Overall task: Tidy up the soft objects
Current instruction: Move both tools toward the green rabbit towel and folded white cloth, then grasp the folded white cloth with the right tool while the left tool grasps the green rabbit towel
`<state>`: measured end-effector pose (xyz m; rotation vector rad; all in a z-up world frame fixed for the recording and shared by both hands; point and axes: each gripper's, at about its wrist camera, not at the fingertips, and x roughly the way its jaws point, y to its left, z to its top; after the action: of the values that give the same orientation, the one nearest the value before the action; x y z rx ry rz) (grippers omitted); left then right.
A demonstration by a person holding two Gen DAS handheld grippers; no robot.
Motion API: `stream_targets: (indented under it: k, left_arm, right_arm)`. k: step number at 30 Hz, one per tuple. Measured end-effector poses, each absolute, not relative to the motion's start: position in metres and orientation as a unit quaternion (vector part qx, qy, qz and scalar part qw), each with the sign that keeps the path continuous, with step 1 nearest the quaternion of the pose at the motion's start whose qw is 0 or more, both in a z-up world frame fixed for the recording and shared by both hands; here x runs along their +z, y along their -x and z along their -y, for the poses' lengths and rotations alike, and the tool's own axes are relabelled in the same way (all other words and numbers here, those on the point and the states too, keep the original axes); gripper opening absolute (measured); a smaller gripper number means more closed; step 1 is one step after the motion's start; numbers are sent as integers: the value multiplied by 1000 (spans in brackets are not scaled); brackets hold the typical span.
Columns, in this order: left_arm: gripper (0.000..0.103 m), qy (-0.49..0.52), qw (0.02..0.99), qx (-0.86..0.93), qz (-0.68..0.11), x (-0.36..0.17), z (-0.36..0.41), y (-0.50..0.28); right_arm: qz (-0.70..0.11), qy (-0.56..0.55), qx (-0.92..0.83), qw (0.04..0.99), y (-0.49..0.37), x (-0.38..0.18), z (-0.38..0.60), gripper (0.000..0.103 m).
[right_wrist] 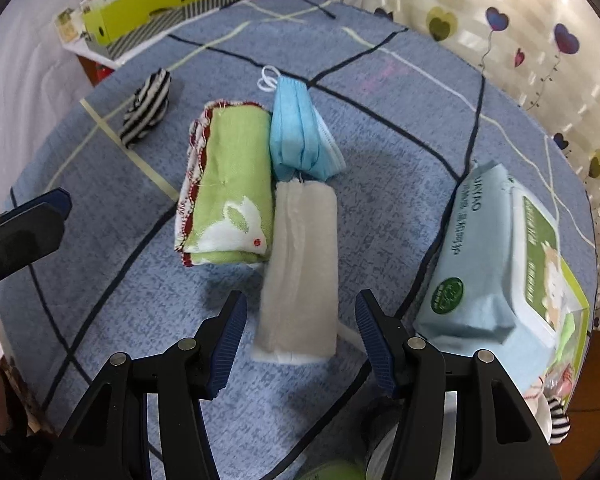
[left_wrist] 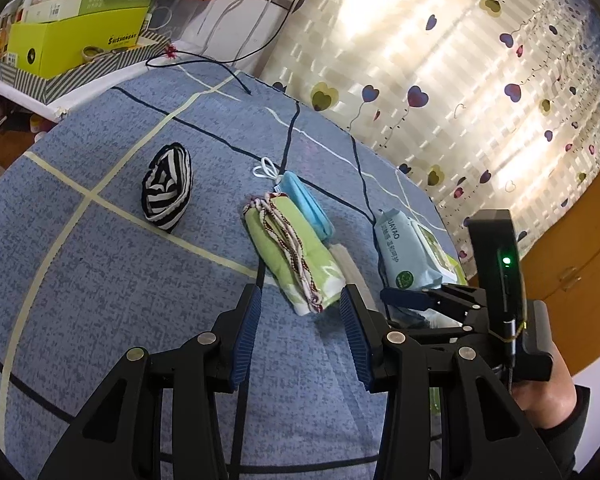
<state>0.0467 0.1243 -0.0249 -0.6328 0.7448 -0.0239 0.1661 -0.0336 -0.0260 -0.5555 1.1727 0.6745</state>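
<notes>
Flanking the grey cloth (right_wrist: 298,272), the right gripper (right_wrist: 300,332) gapes apart, green towel (right_wrist: 230,184) and wipes pack (right_wrist: 496,264) beside.

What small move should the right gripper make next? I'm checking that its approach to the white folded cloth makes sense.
Probably lower the right gripper a little further and close. Its open jaws already straddle the near end of the white folded cloth, the pads not yet pressing it; the cloth lies flat on the blue bedspread.

Lower right of the right wrist view, the wipes pack (right_wrist: 496,272) hides most of a striped item (right_wrist: 560,420). In the left wrist view the grey pad (left_wrist: 350,268) peeks out behind the green towel (left_wrist: 296,256); the right gripper (left_wrist: 412,298) covers the pack's lower end.
</notes>
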Motion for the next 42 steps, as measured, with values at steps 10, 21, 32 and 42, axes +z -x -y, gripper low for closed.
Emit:
stream_targets:
  k: [10, 21, 32, 42]
  left_arm:
    - [43, 306, 881, -7, -361, -27, -127, -50]
    - [43, 290, 881, 3, -373, -26, -124, -61]
    - [43, 264, 876, 42, -402, -41, -117, -101]
    - [38, 227, 878, 83, -414, -47, -109, -116]
  right_arm:
    - [-535, 250, 336, 734, -165, -30, 29, 23]
    - [-502, 232, 411, 725, -124, -5, 26, 22]
    - [-478, 200, 376, 768, -132, 17, 57, 22]
    - [-466, 176, 382, 778, -133, 26, 71, 22]
